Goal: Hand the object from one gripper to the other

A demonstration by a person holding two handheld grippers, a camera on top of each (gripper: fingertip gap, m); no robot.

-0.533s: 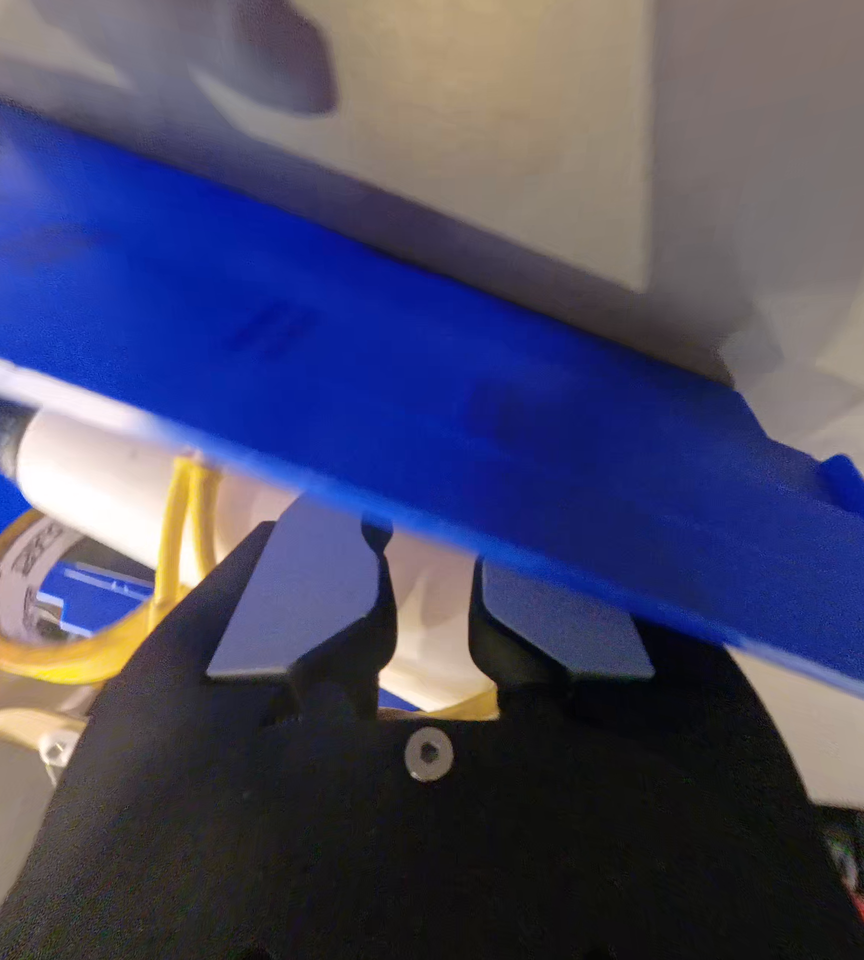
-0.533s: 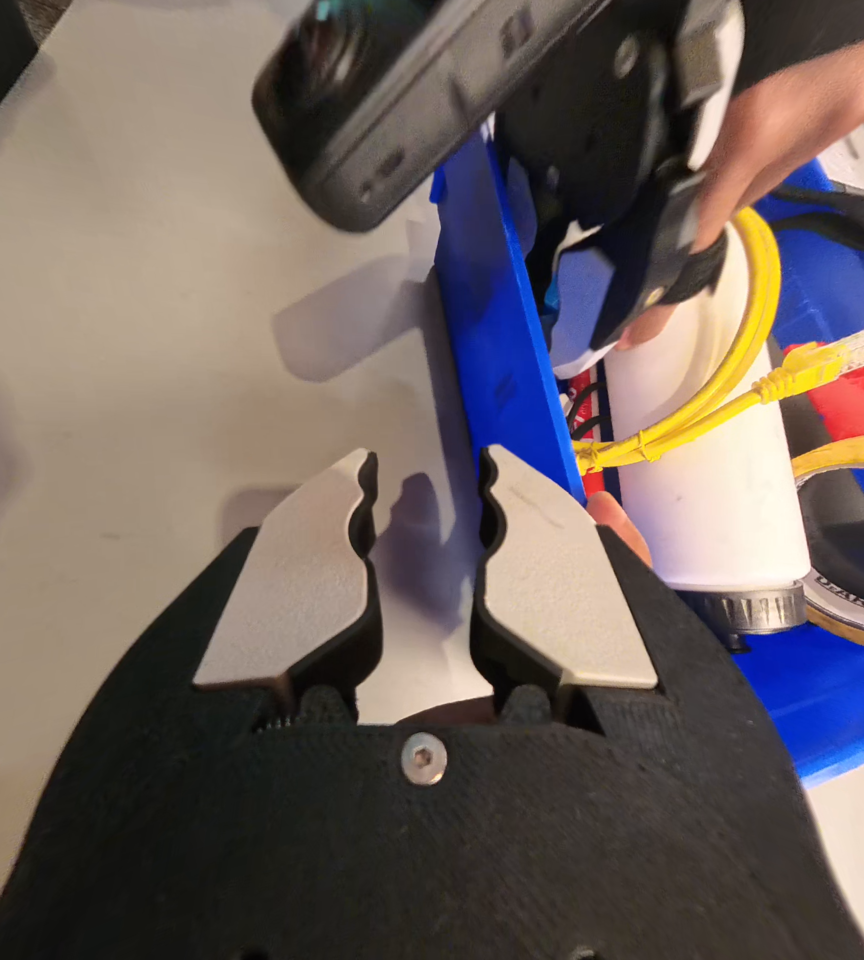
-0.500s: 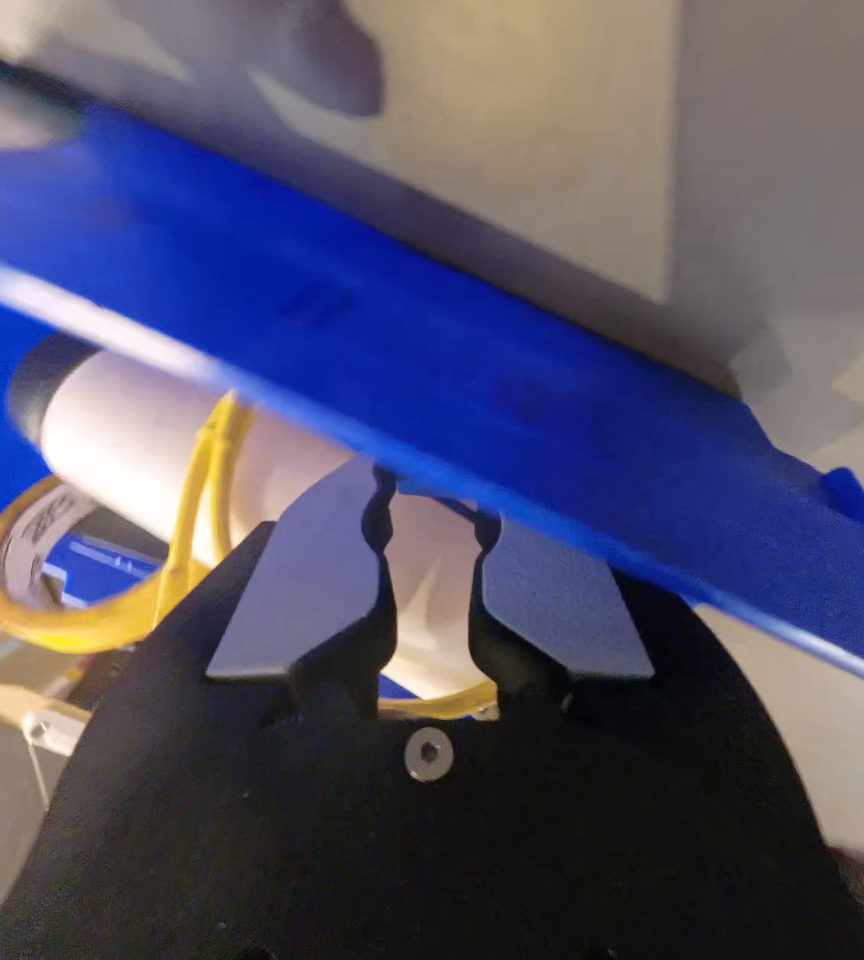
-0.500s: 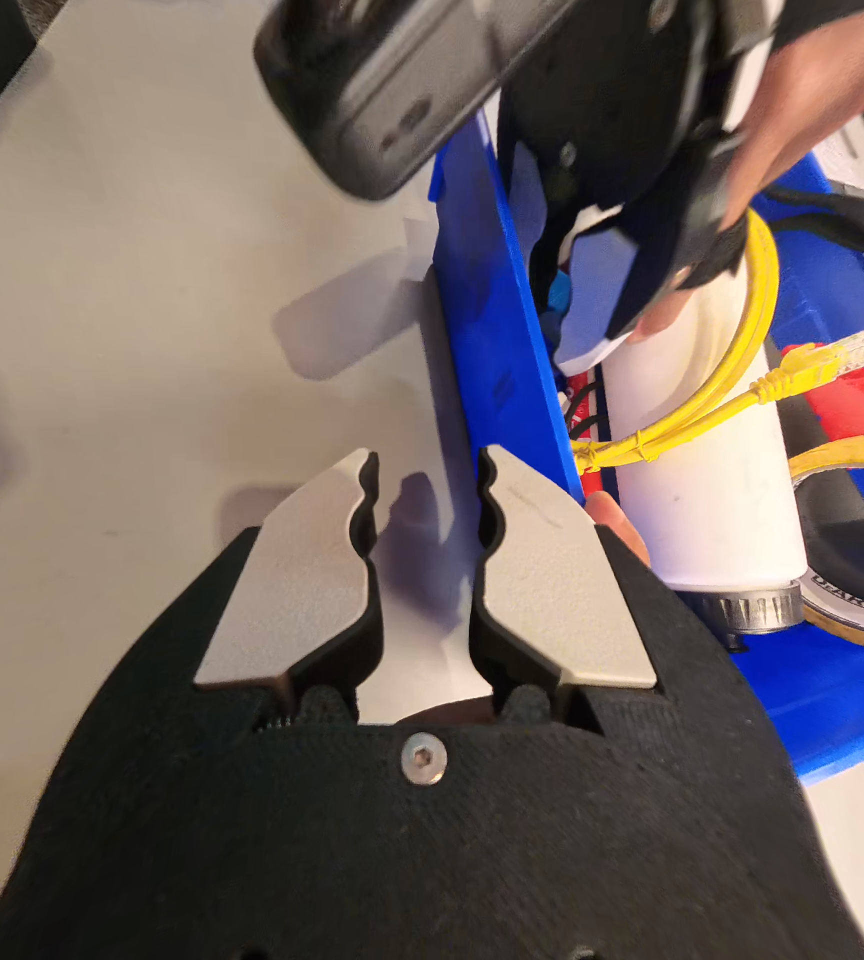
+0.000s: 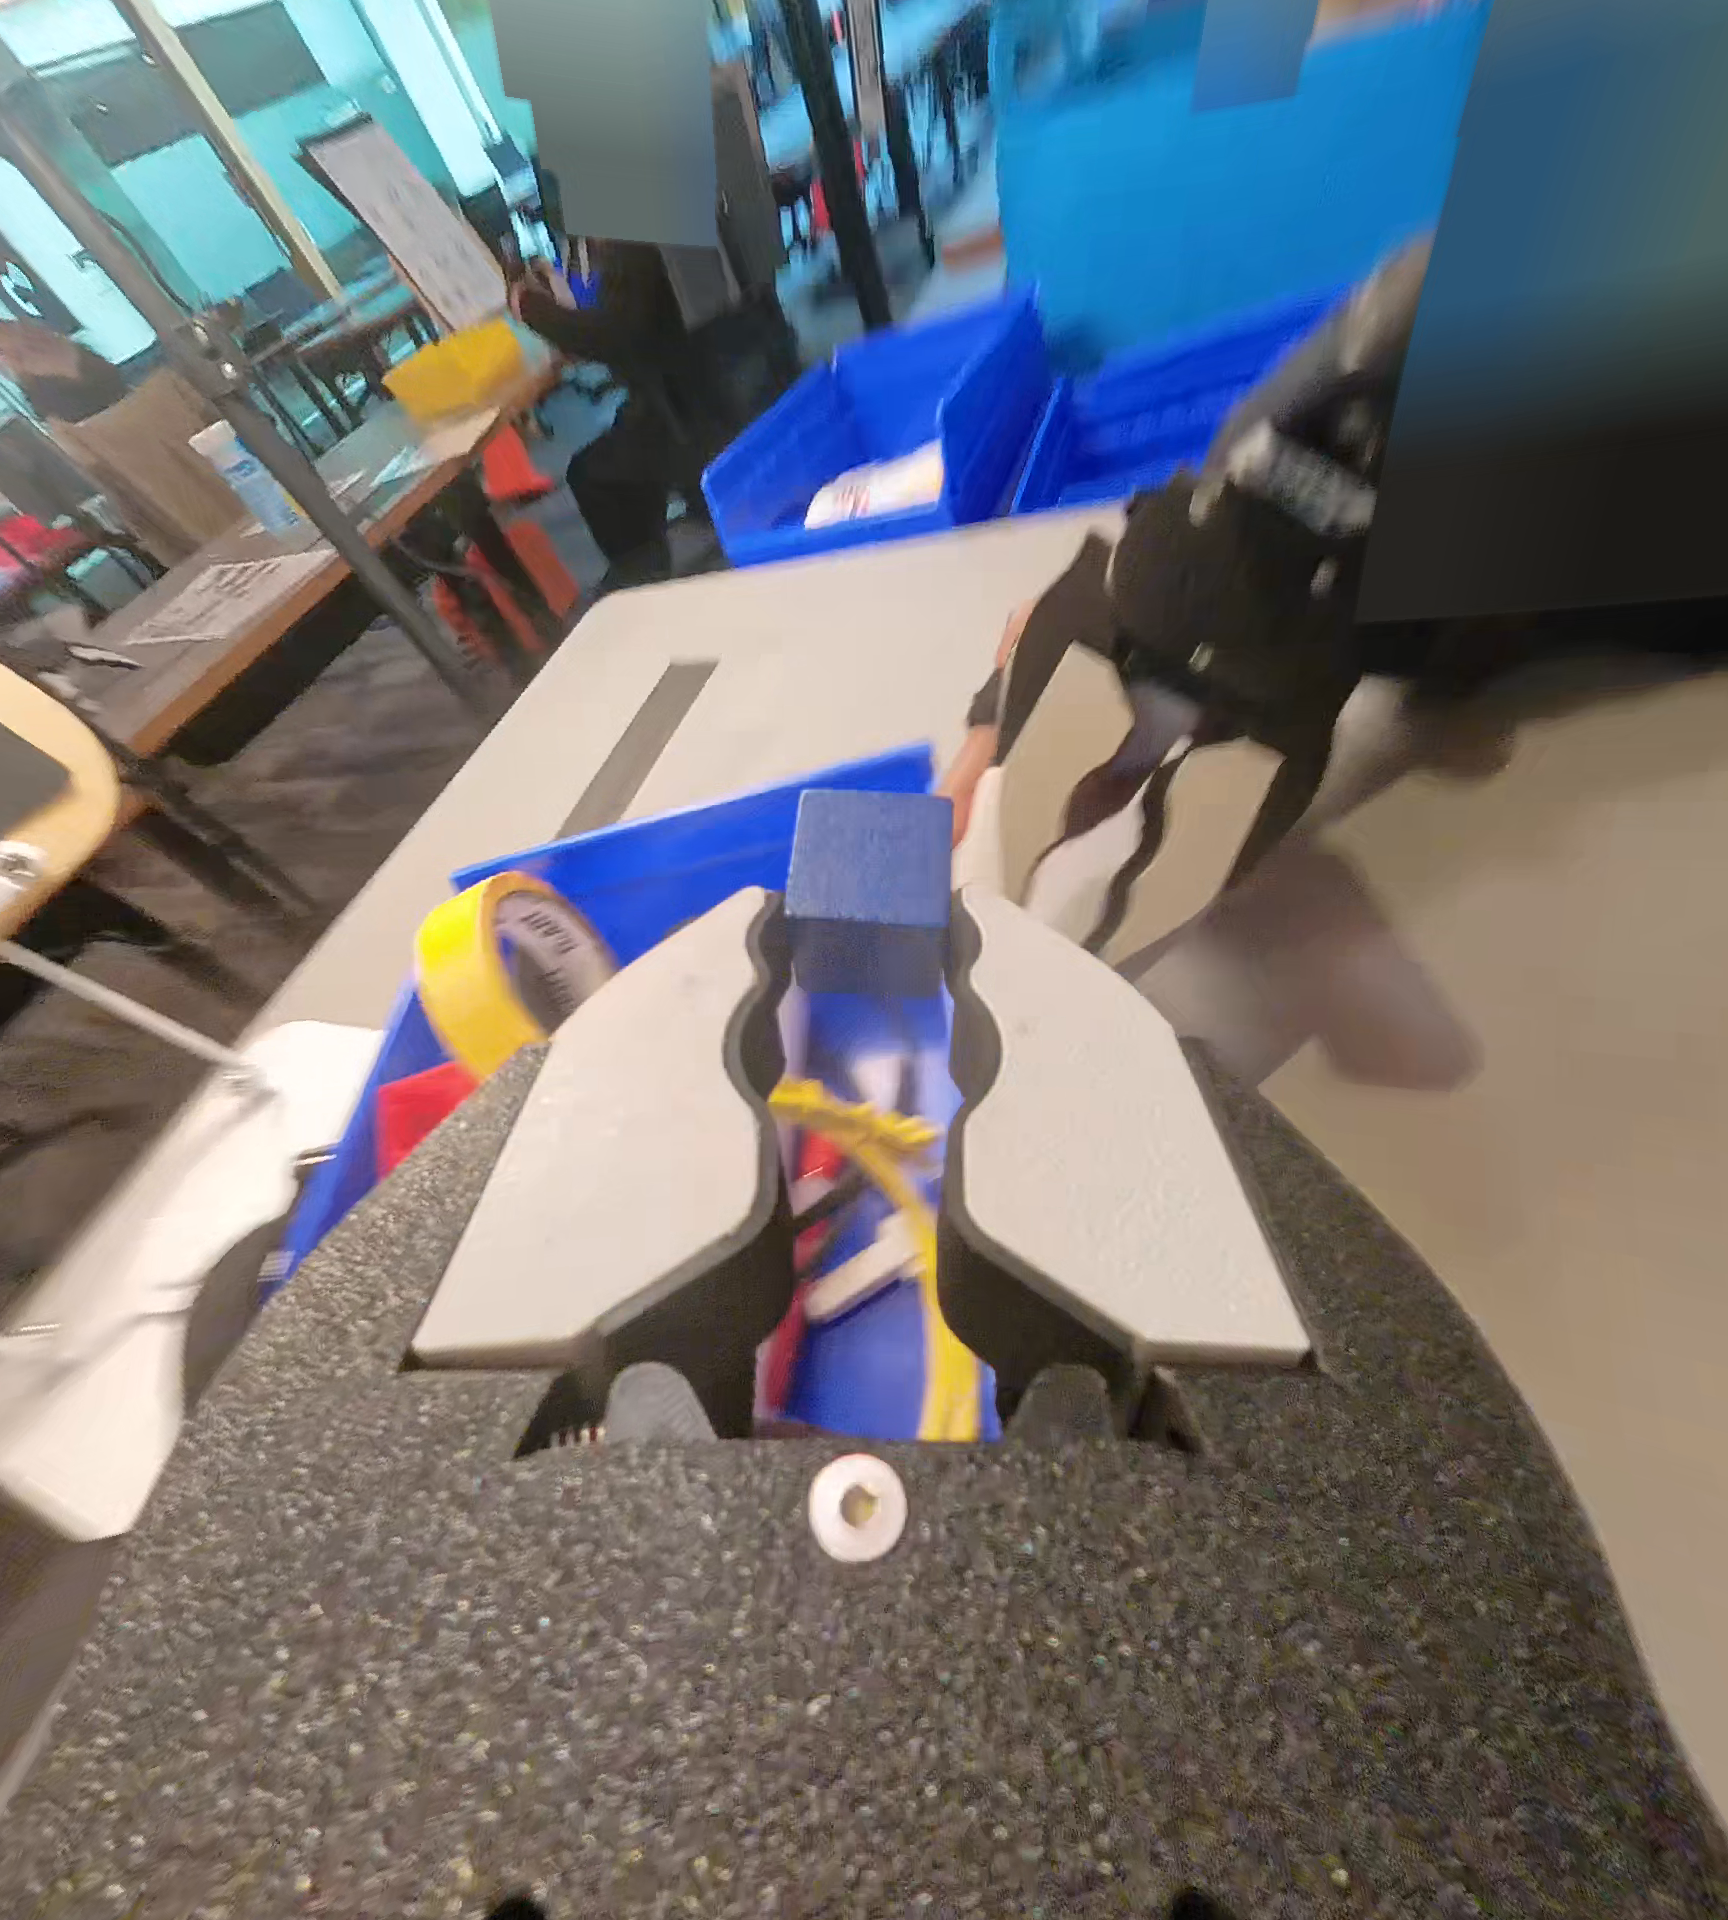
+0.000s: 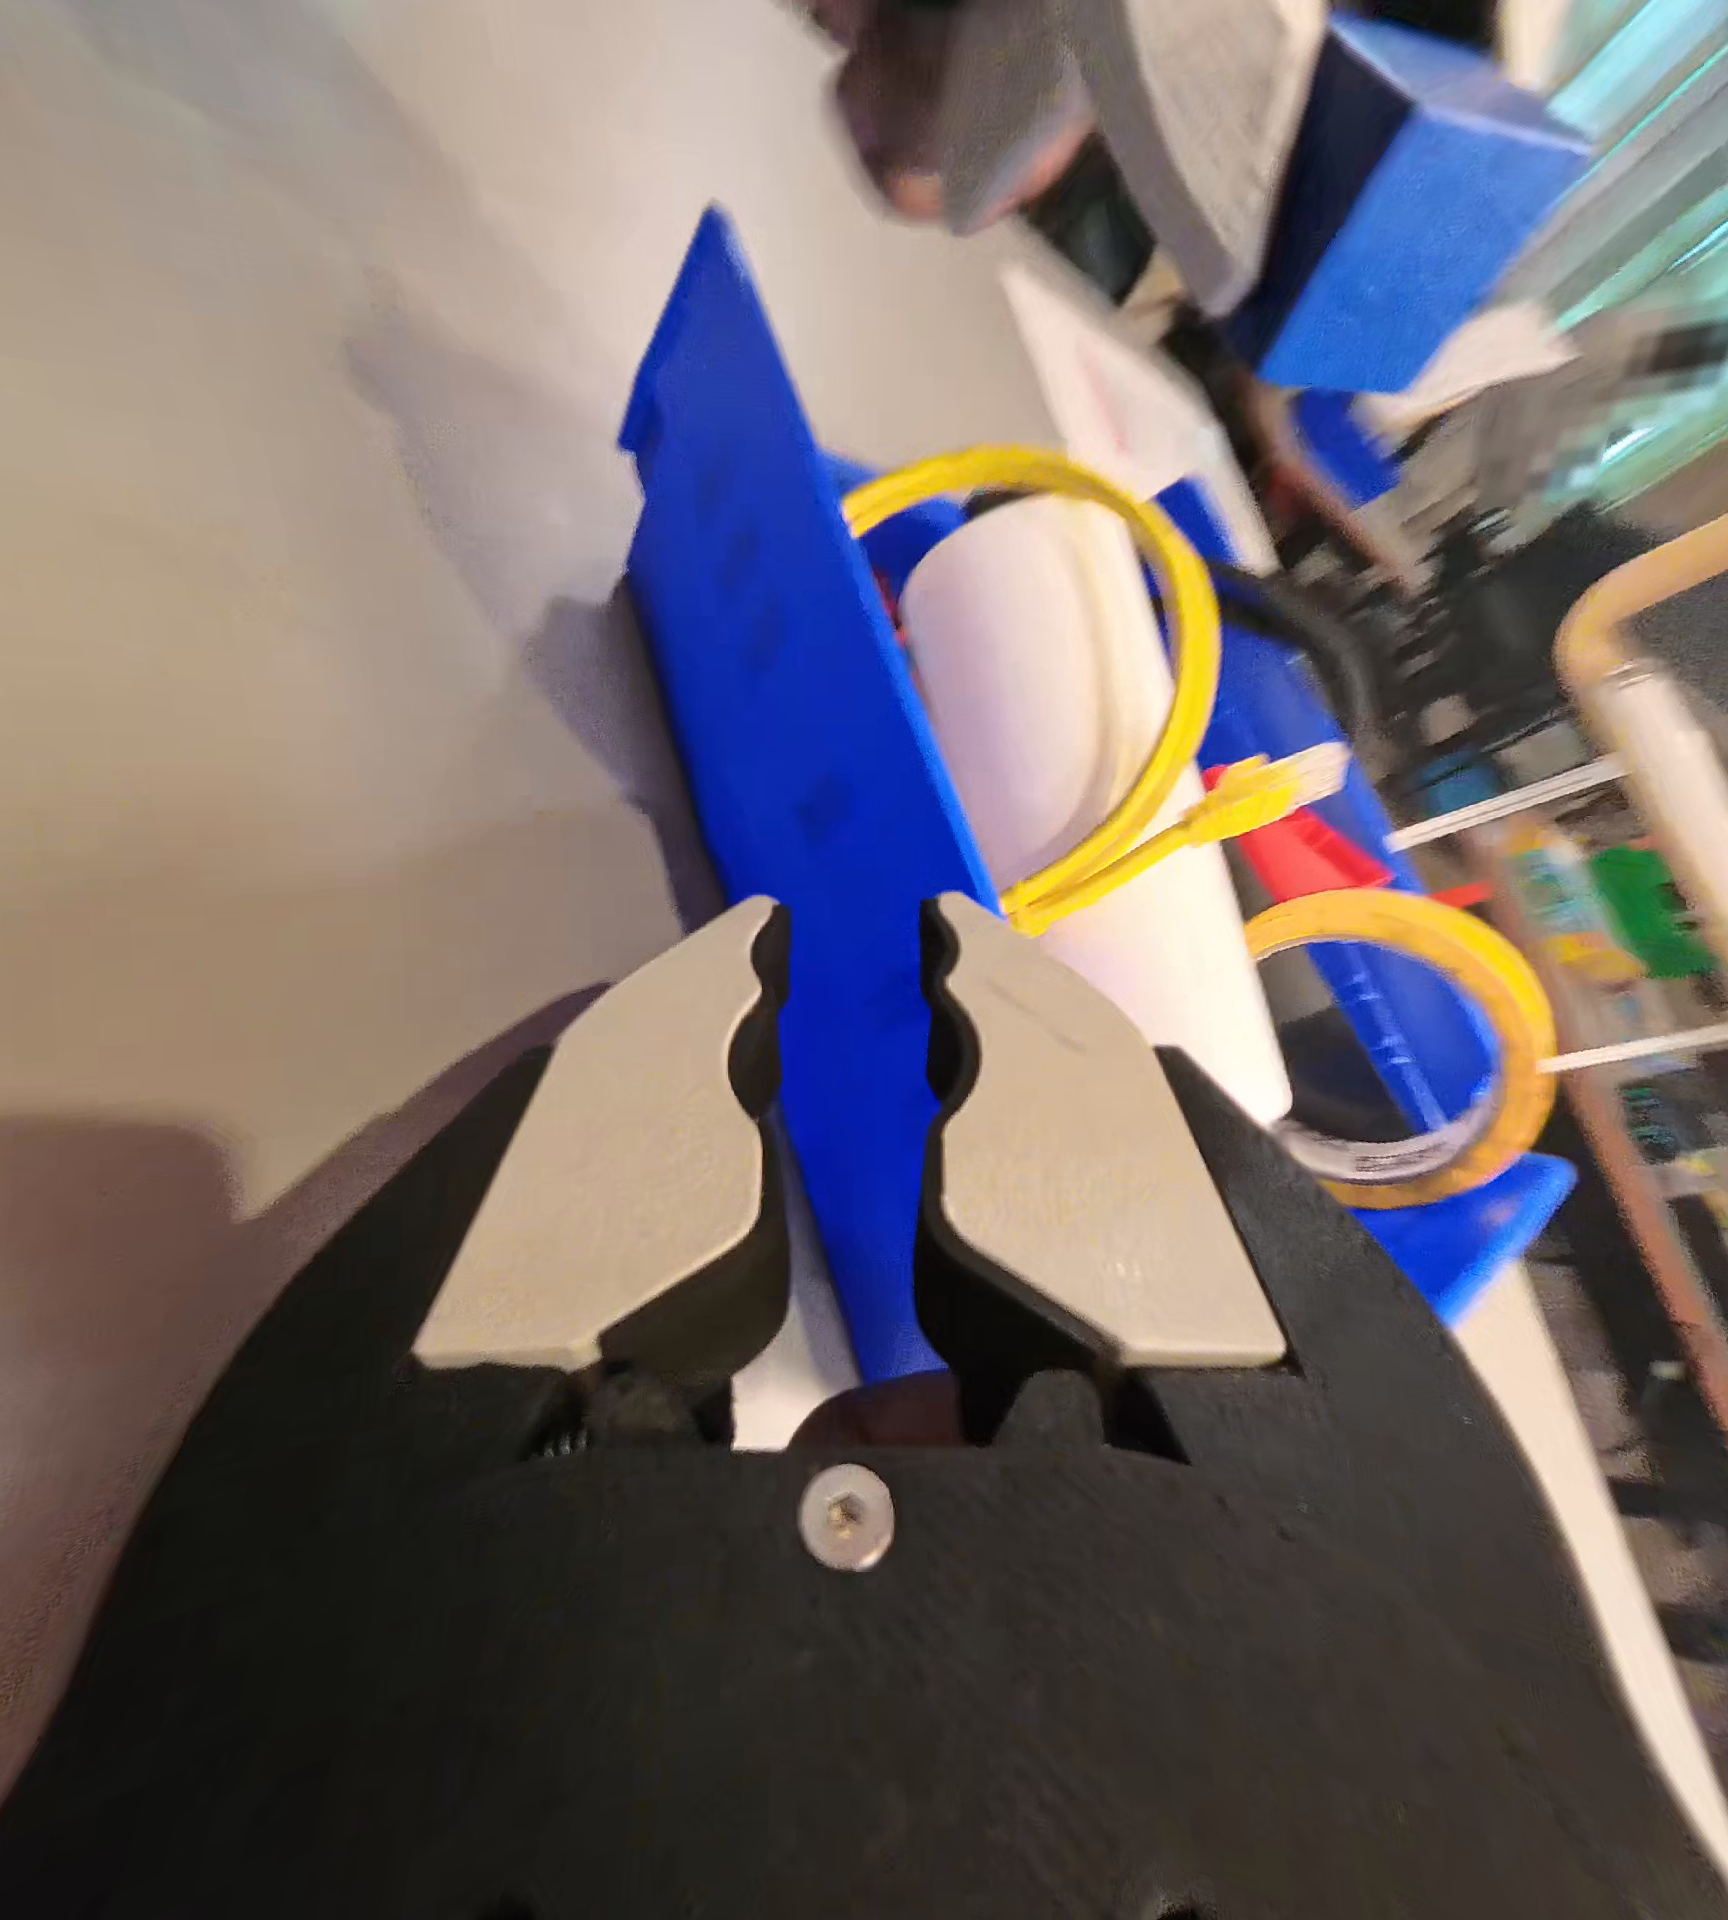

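Observation:
My left gripper [image 5: 865, 920] is shut on a blue block [image 5: 865, 862] held at its fingertips, raised above the blue bin [image 5: 683, 842]. The block also shows at the top of the right wrist view [image 6: 1411, 260], beside one grey finger [image 6: 1203, 156] of the left gripper. My right gripper [image 6: 852, 920] is open and empty, low over the table [image 6: 216, 520], and the bin's near wall [image 6: 787, 727] shows through its gap. In the left wrist view it [image 5: 1120, 883] is blurred, just beyond and right of the block.
The bin holds a white tube [image 6: 1047, 707], a looped yellow cable [image 6: 1192, 644], a yellow tape roll [image 6: 1442, 1039] and red parts. More blue bins [image 5: 891, 416] stand past the table's far edge. People and desks are at the back left.
My left gripper has come up out of the bin, where it was low beside the white tube, and now holds the blue block. My right gripper has swung towards the bin wall, still open.

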